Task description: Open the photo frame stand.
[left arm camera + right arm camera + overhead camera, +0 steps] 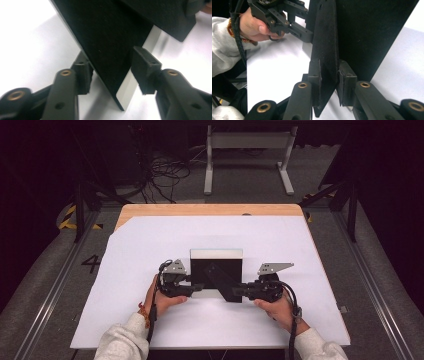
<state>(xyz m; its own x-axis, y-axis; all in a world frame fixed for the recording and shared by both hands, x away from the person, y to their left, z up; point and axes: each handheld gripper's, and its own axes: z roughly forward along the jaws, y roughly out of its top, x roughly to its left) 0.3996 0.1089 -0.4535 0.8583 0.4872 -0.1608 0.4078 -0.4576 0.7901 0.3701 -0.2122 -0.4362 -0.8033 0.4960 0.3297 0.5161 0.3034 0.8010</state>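
With the black box (216,270) sitting mid-table on the white sheet (150,320), the right gripper (329,82) pinches its loose black flap (325,50) while the left gripper (111,72) straddles the box's corner unclamped, so the flap should be folded slowly, keeping the box steady.

Two forearms in pale sleeves come in from the bottom of the high view, each hand wrapped around a gripper. The left hand (161,301) holds the left gripper (196,288) pointing right, level with the table; its jaws stand apart, one pad (146,65) clear of what lies between them. The right hand (277,309) holds the right gripper (236,292) pointing left toward the other, its jaws pressed together on a thin panel. A beaded band sits on the left wrist. Cables trail back along both forearms.
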